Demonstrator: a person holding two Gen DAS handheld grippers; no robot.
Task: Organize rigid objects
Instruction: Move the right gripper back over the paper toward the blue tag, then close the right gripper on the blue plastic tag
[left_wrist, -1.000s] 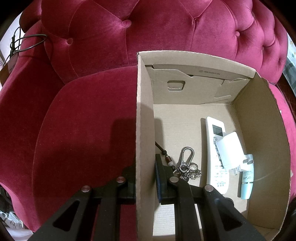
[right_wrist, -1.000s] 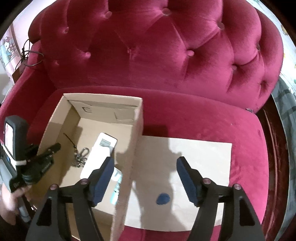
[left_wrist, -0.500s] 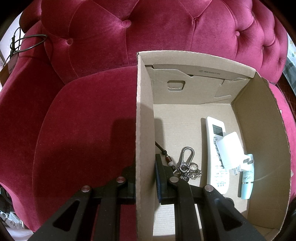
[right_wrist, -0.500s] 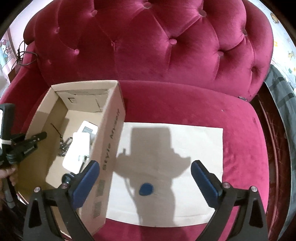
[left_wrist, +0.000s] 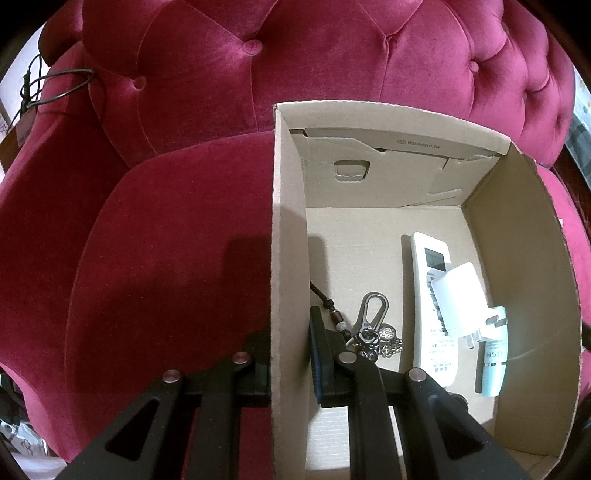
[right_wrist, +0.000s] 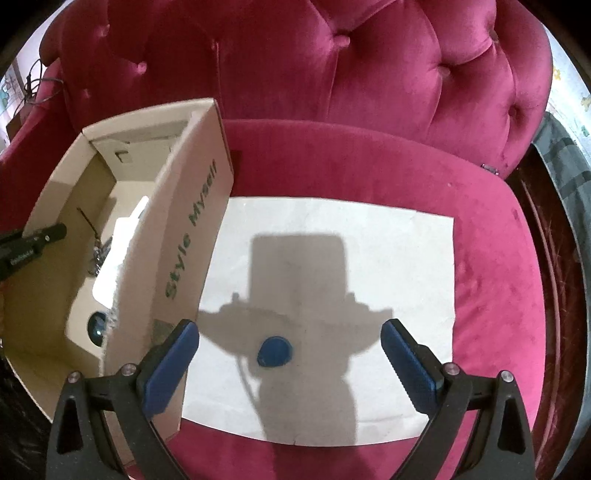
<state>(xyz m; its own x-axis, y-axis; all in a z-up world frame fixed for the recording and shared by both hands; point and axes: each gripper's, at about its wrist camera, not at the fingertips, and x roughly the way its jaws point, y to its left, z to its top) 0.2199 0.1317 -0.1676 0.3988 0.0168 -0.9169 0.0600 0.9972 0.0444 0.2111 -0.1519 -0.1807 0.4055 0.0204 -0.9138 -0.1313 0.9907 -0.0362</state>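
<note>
Sofa (right_wrist: 369, 74) in red velvet carries everything I see. On the left stands the cardboard box (left_wrist: 517, 258), and my left gripper (left_wrist: 291, 354) is clamped on its left wall. Inside the box lie a key ring (left_wrist: 373, 325), a white remote (left_wrist: 432, 314), a white charger (left_wrist: 458, 299) on top of the remote, and a small tube (left_wrist: 493, 365). To the right of the box a sheet of paper (right_wrist: 406, 251) lies on the seat. A blue tag (right_wrist: 275, 351) rests on the sheet, between the wide-apart fingers of my right gripper (right_wrist: 290, 354), not touched.
</note>
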